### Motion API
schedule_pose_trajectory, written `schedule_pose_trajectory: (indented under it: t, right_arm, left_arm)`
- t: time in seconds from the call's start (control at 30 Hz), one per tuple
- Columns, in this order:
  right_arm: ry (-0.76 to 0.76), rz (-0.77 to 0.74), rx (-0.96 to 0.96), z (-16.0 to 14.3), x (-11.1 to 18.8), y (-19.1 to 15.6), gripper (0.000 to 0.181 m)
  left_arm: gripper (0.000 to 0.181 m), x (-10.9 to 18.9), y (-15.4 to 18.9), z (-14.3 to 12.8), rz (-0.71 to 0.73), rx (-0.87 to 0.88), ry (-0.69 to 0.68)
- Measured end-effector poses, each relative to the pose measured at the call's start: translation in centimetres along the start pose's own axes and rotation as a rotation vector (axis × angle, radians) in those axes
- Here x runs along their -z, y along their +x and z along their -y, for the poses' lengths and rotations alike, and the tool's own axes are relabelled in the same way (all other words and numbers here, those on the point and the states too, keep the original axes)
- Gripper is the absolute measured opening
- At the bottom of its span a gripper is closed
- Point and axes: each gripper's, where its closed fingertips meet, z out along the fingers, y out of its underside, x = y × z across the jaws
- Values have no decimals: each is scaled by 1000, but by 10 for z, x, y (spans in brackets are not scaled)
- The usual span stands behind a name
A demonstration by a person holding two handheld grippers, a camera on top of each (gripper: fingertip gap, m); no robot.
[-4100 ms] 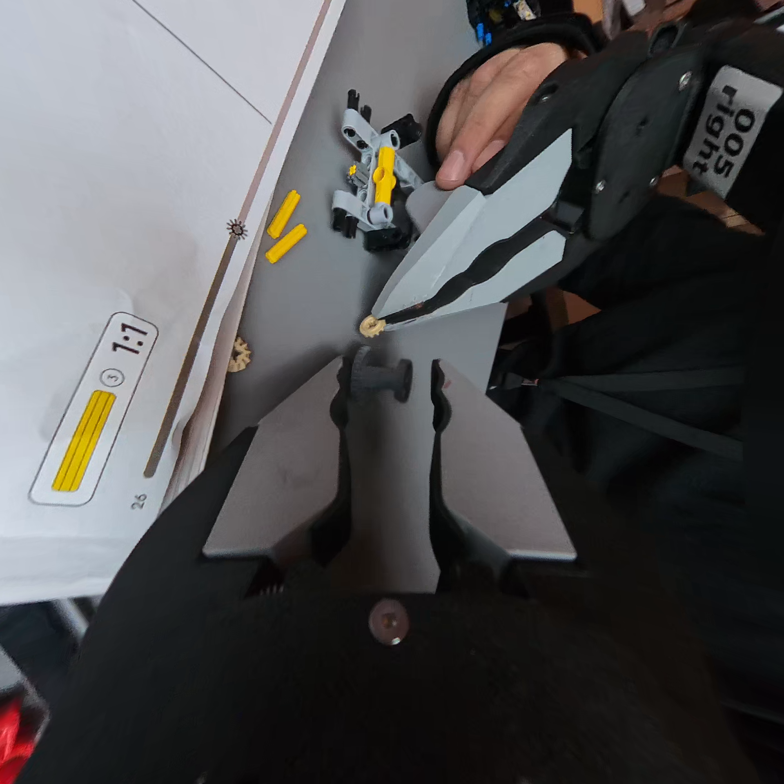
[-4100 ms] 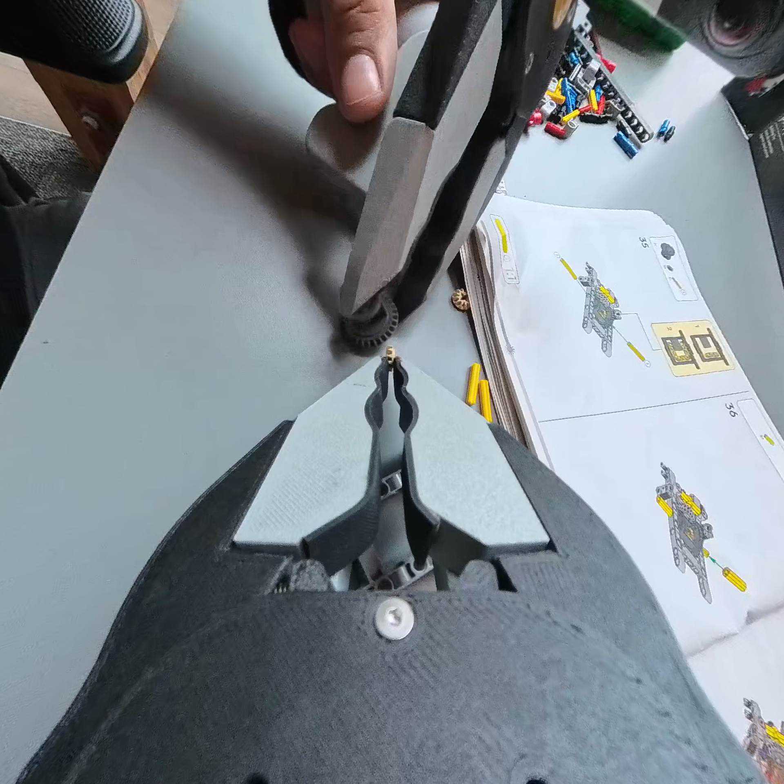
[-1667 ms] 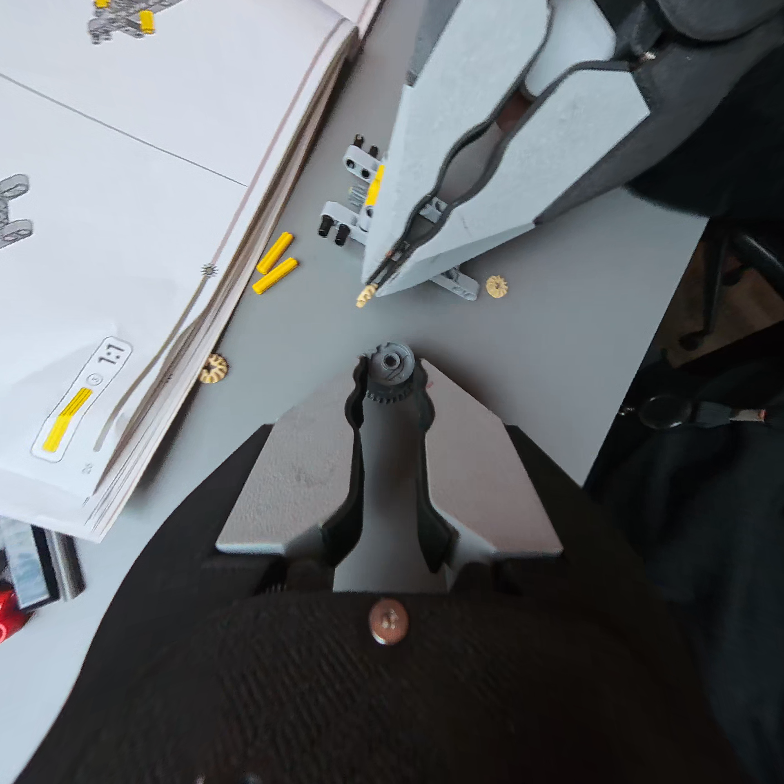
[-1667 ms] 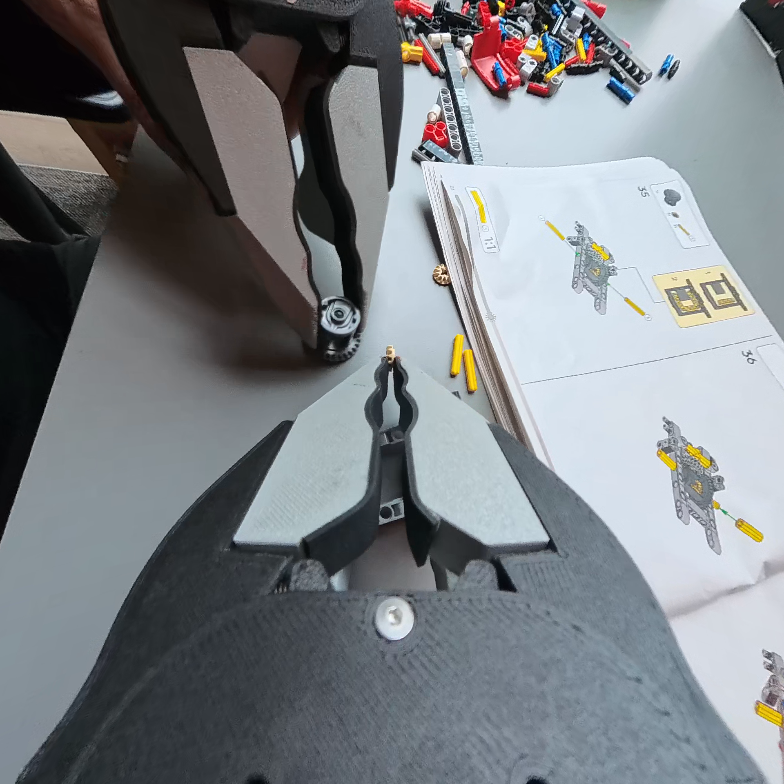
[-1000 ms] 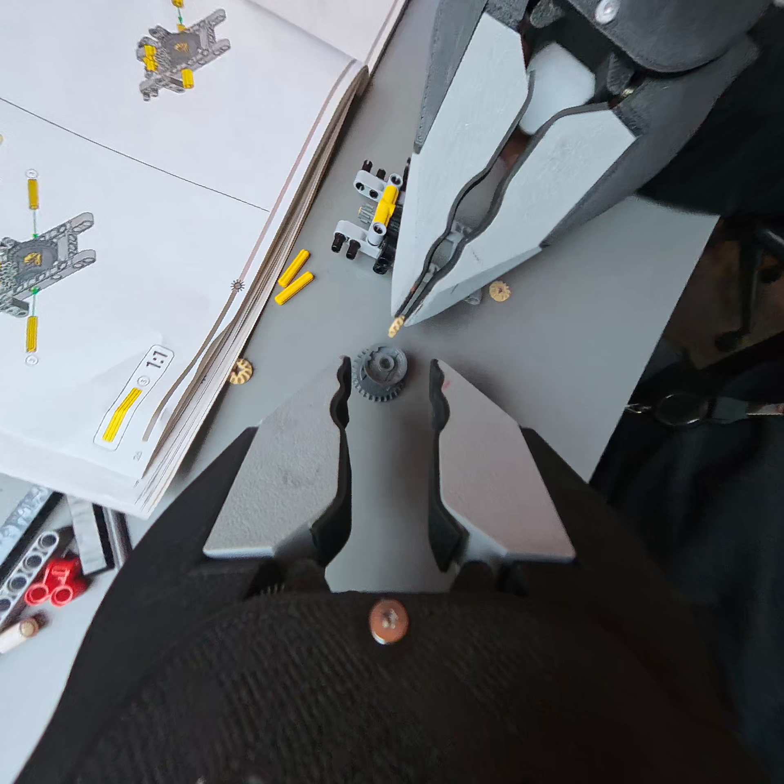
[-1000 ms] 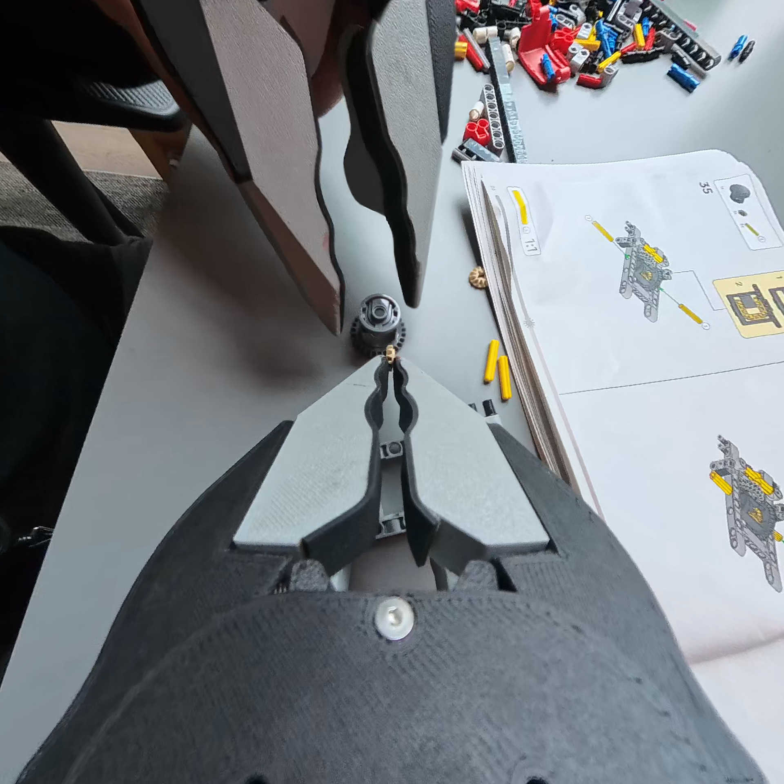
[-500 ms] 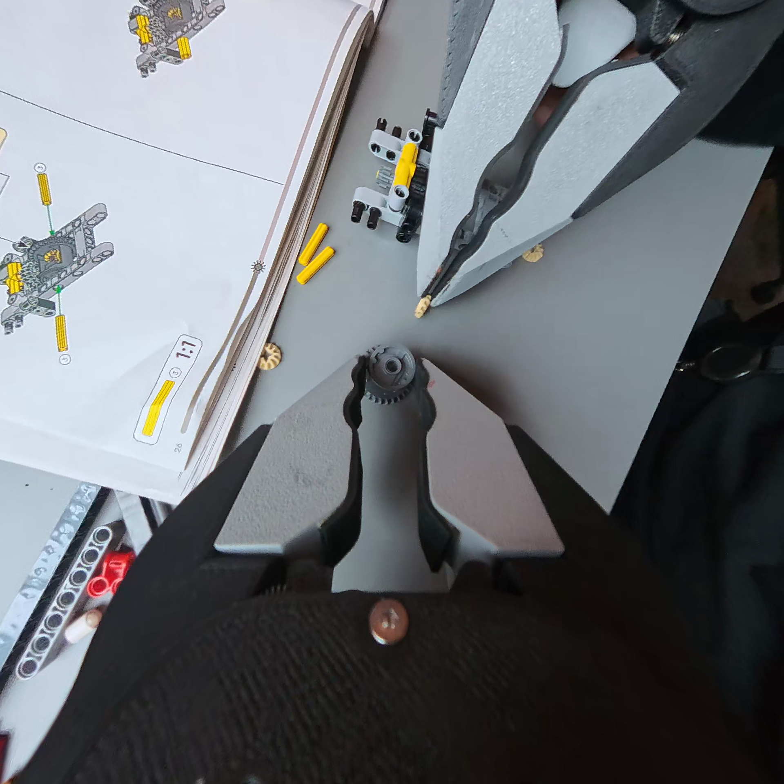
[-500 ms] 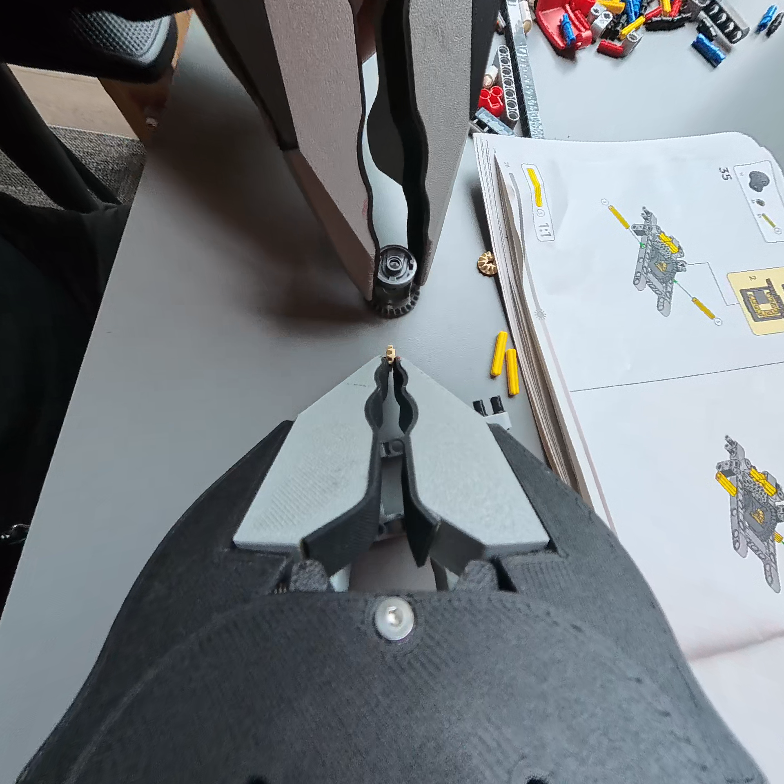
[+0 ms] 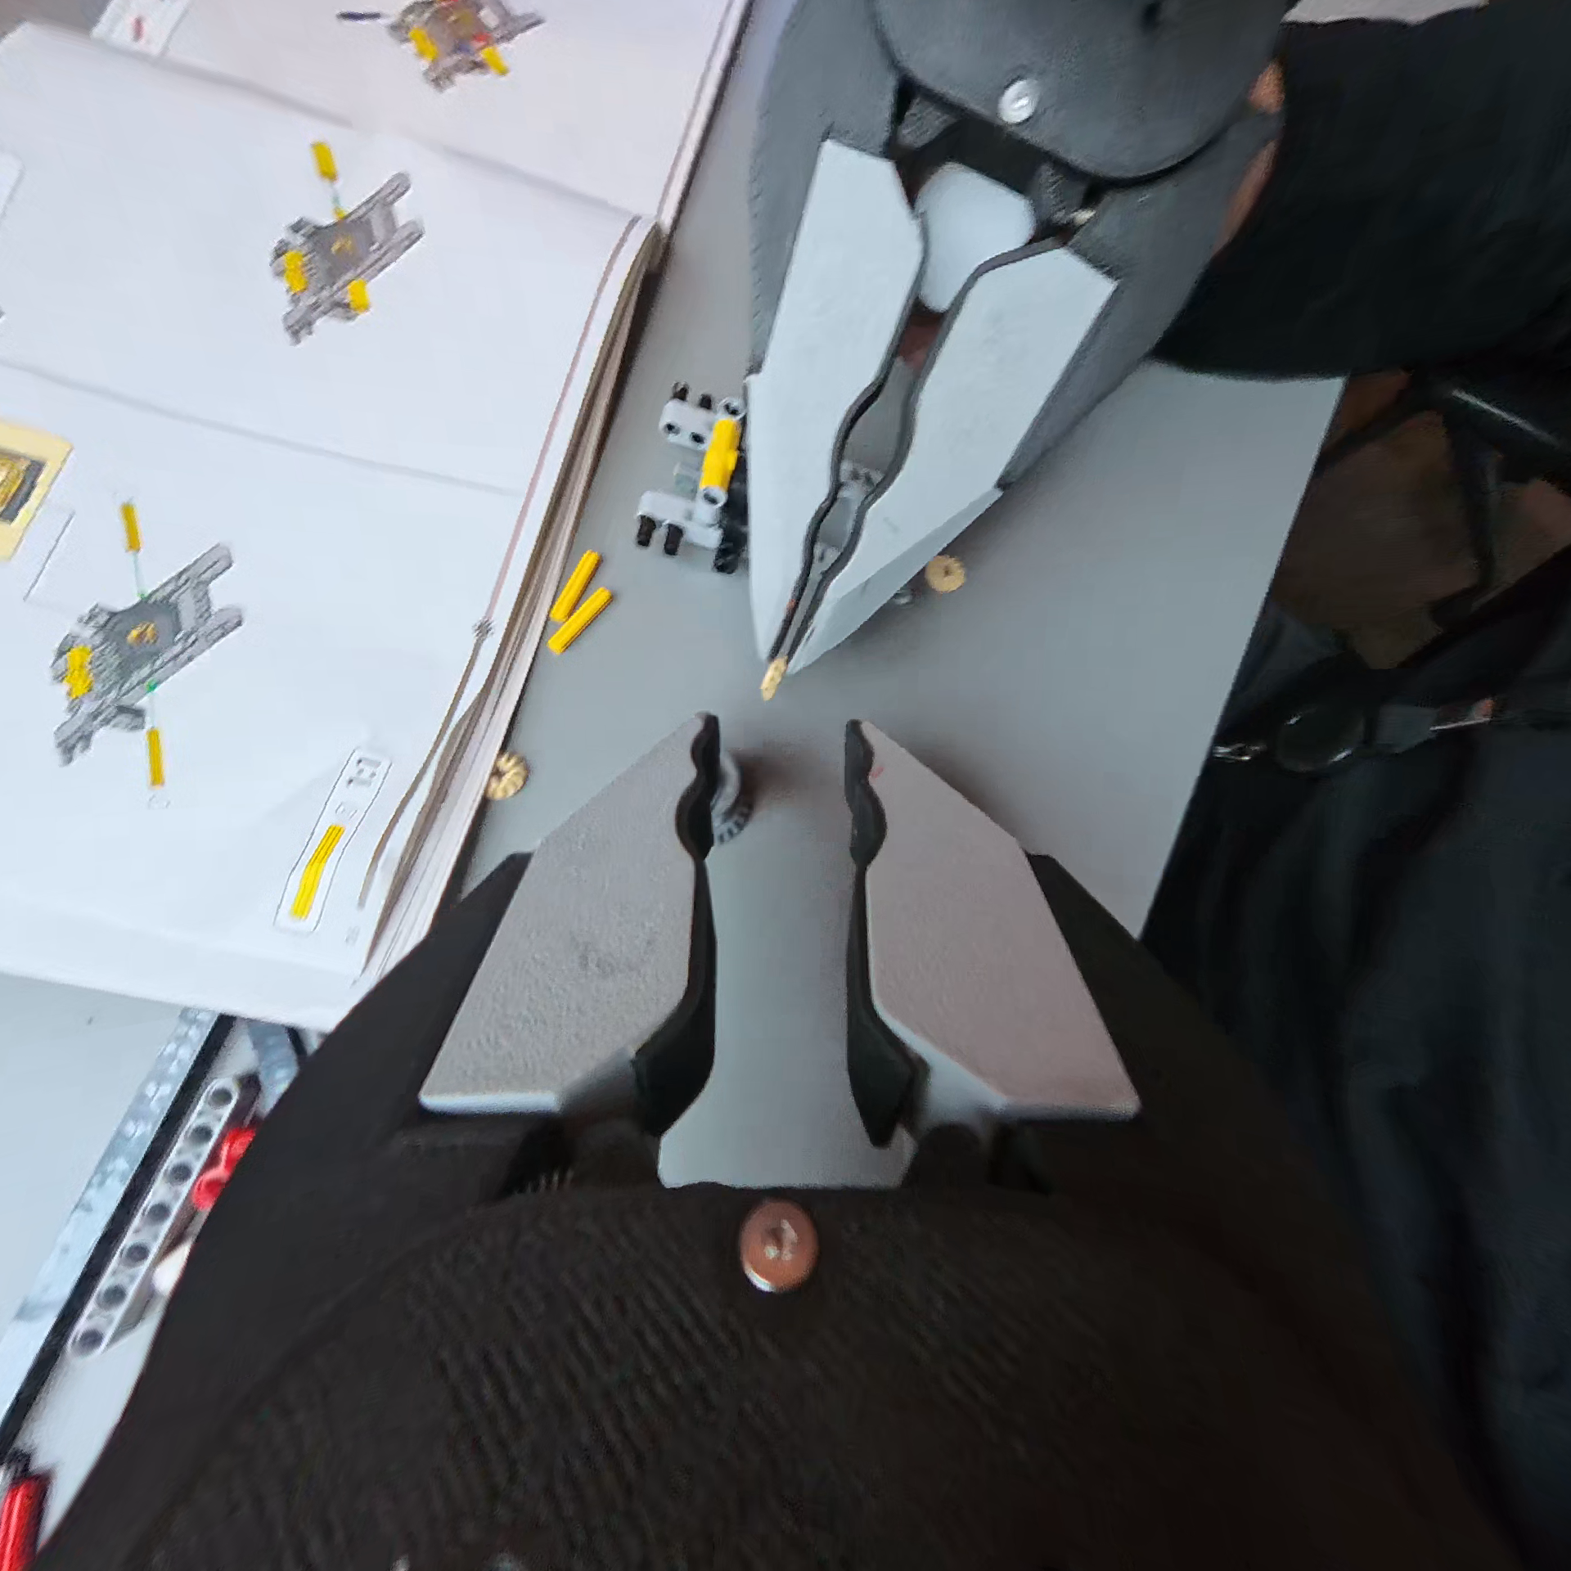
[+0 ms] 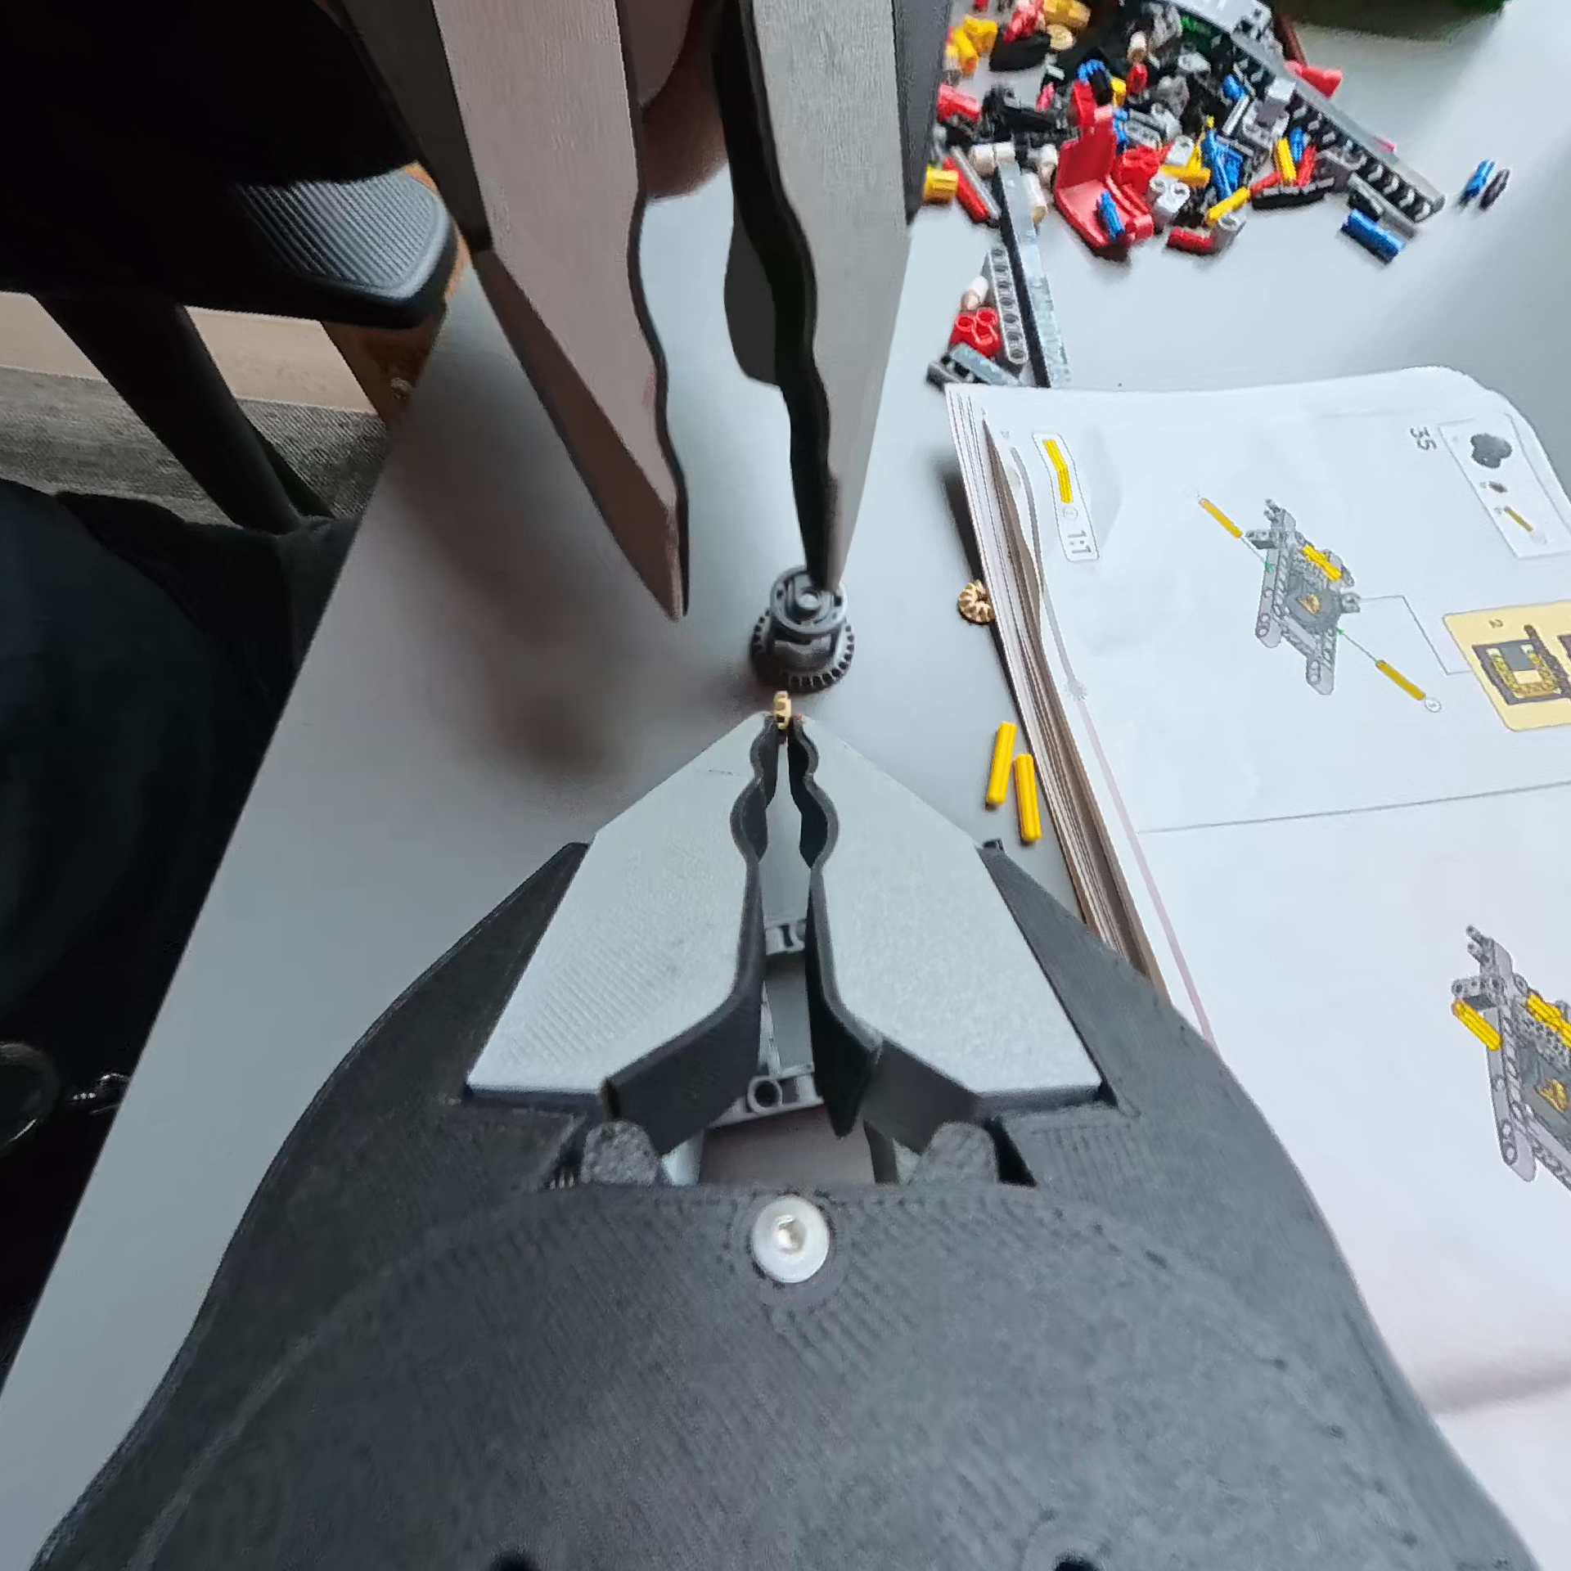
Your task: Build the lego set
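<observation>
My left gripper (image 9: 775,738) is open and points down at the grey table; it also shows in the right wrist view (image 10: 748,586). A dark grey gear piece (image 9: 731,799) stands on the table between its jaws, against one finger. In the right wrist view that finger's tip rests on top of the gear piece (image 10: 803,633). My right gripper (image 10: 782,723) is shut on a tiny tan gear (image 10: 780,704), held just in front of the dark gear piece. In the left wrist view the right gripper (image 9: 778,659) comes in from above with the tan gear (image 9: 772,677) at its tips.
An open instruction booklet (image 9: 255,510) (image 10: 1275,680) lies beside the work spot. Two yellow pins (image 9: 578,599) (image 10: 1012,782), loose tan gears (image 9: 510,774) (image 9: 945,574) (image 10: 976,602) and a grey-yellow assembly (image 9: 697,476) lie nearby. A pile of loose bricks (image 10: 1148,170) sits farther off. The table edge (image 9: 1233,680) is close. Both grippers' tips are close together, under 4 cm apart.
My left gripper, shut on the dark gear piece half a second ago, has opened; the piece now stands on the table. The right gripper still holds the tan gear close by.
</observation>
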Motion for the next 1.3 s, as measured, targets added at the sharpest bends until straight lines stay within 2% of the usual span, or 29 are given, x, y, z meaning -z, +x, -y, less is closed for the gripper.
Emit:
schedule_pose_trajectory:
  t: [0.2,0.4,0.67,0.93,1.3]
  right_arm:
    - [94,44,28,15,9,-7,0]
    - [132,69,50,22,12,-12,0]
    - [128,78,49,20,10,-13,0]
    - [79,-25,179,15,5,-11,0]
    - [73,-20,174,13,5,-11,0]
  left_arm:
    - [25,-13,5,0,-31,-33,-52]
    - [1,-11,11,4,-77,-38,-10]
    - [1,-10,12,4,-73,-56,-3]
    - [1,-12,10,-2,-60,-37,-40]
    - [1,-17,9,-5,-10,-100,-89]
